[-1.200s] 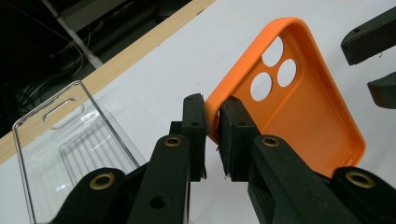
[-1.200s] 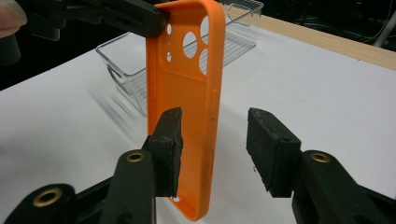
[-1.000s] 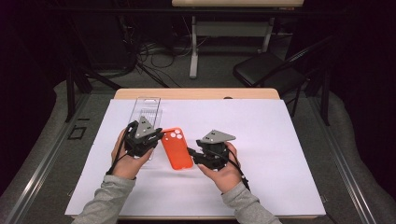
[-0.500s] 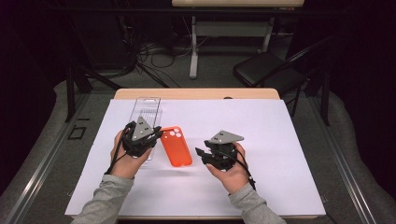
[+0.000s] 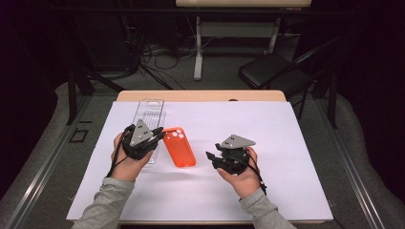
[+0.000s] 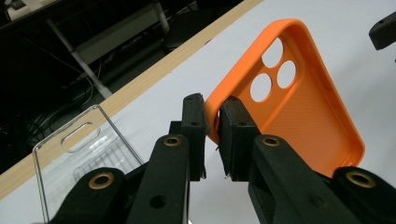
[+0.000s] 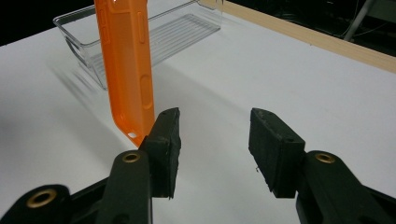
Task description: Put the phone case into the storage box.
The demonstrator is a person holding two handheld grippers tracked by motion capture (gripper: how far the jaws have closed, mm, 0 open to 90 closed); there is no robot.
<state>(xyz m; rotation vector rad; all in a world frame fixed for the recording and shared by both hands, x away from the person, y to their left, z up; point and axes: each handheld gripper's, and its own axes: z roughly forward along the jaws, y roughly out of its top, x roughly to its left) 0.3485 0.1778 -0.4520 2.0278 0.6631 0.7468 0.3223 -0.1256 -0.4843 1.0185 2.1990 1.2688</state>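
Note:
An orange phone case [image 5: 179, 147] lies in the middle of the white sheet, its camera holes toward the far end. My left gripper [image 5: 160, 136] is shut on the rim at that end; in the left gripper view the two pads [image 6: 233, 130] pinch the orange wall [image 6: 299, 102], hollow side facing me. My right gripper [image 5: 210, 157] stands to the right of the case, apart from it. Its jaws have just opened a little with nothing between them [image 7: 214, 140]. In that view the case's side [image 7: 128, 60] hangs to the left of the jaws.
A clear plastic case [image 5: 149, 114] lies on the sheet beside and behind my left hand, also seen as a clear shell [image 6: 79, 144] and a ribbed tray shape [image 7: 163, 32]. The white sheet [image 5: 286, 143] covers a wooden table [image 5: 200, 95]. A chair and cables stand beyond it.
My right gripper has drawn away to the right from the case's right edge. The left gripper keeps its hold on the case and has hardly moved.

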